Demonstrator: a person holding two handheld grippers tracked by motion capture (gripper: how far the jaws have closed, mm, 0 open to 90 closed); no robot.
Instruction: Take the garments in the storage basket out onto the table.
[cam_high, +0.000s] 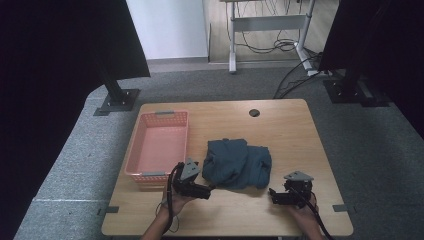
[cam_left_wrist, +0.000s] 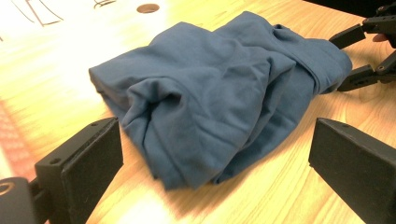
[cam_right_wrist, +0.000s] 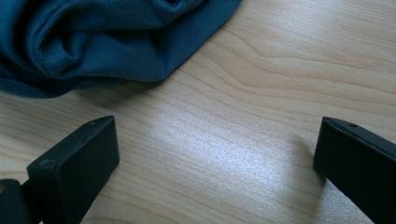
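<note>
High view first: the table (cam_high: 280, 120) carries a pink basket (cam_high: 159, 142) at its left and a crumpled blue shirt (cam_high: 237, 162) mid-table, just beside the basket. Left claw (cam_high: 209, 190) sits at the shirt's near-left corner, jaws spread wide, nothing held. Right claw (cam_high: 272, 195) waits near the near-right edge, also spread and empty over bare wood. Looks like the approach before a pick-up. Next move, I'd say: both claws slide in low, straddle a fold of cloth and close.
</note>
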